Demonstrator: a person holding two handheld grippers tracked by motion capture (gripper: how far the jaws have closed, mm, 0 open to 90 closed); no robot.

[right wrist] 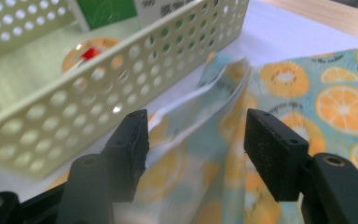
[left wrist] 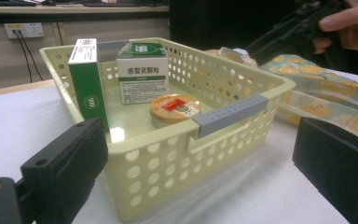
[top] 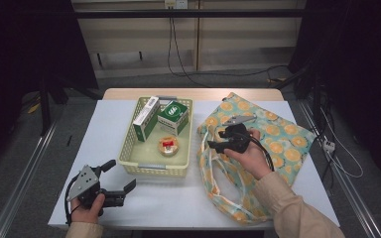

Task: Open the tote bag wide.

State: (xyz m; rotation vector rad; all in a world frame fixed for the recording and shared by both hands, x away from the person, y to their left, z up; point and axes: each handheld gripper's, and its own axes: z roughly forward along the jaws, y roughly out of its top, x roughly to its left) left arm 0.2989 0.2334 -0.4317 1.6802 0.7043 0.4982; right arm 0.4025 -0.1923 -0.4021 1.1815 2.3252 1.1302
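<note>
Orange-print bag (top: 273,144) lies flat on the right half of our white table (top: 104,144), its blue fabric with orange slices spreading from beside the basket out toward the table's right edge, and its mouth and handles sit on the side nearest the basket. Our right gripper (top: 222,139) hovers over that near edge of the bag, held from behind by our right hand (top: 250,156); in the right gripper view its jaws stand well apart, with the rumpled rim of the bag (right wrist: 223,93) lying below and beyond them, and no pad presses on the cloth. Our left gripper (top: 121,176) rests low at the front left of the table in our left hand (top: 87,210), its jaws spread wide and holding nothing, pointing toward the basket. The pale yellow perforated basket (top: 129,144) stands just left of the bag, touching or nearly touching its edge. Inside it we see a tall green and white box (top: 146,118) leaning at the back left, a squarer green and white box (top: 173,116) beside it, and a small round tin (top: 168,146) with a red label in front of them.
</note>
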